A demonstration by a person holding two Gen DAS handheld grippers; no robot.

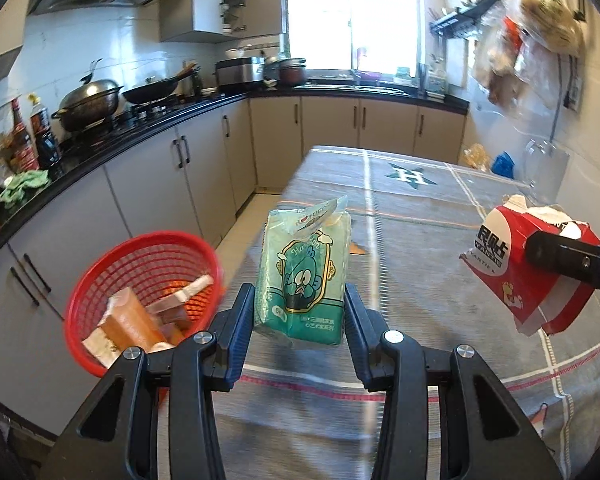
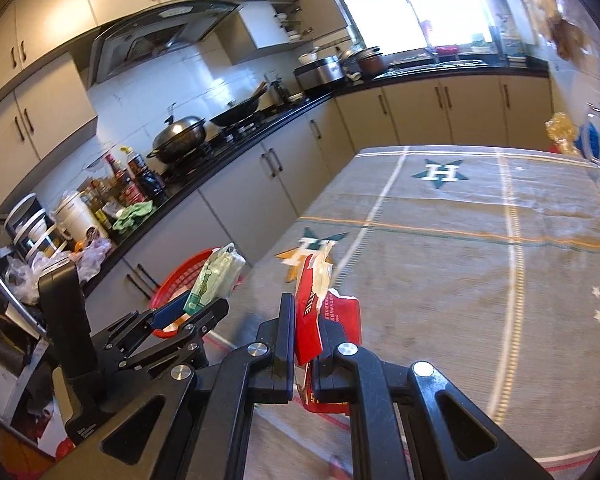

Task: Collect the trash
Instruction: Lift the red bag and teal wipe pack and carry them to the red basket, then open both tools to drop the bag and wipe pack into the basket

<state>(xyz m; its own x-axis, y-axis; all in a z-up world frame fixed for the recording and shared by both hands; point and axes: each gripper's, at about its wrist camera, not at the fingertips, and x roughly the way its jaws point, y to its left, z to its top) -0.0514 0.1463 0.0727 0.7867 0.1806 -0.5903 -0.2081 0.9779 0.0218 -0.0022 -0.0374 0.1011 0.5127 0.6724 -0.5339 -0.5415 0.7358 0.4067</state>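
My left gripper [image 1: 299, 300] is shut on a green tissue pack [image 1: 303, 272] with a cartoon face, held upright above the left edge of the table. Left of it and lower stands a red mesh basket [image 1: 140, 256] holding several boxes and wrappers. My right gripper [image 2: 306, 308] is shut on a torn red wrapper [image 2: 311, 312]. The left wrist view shows that red wrapper [image 1: 516, 264] at the right, above the table. In the right wrist view the left gripper [image 2: 192, 312] carries the green pack [image 2: 216, 276] in front of the red basket [image 2: 180, 276].
A table [image 1: 420, 216] with a grey striped cloth fills the middle and right. A black counter [image 1: 148, 124] runs along the left with woks, bottles and a green rag. Cabinets stand beneath it. Bags hang on the right wall [image 1: 532, 40].
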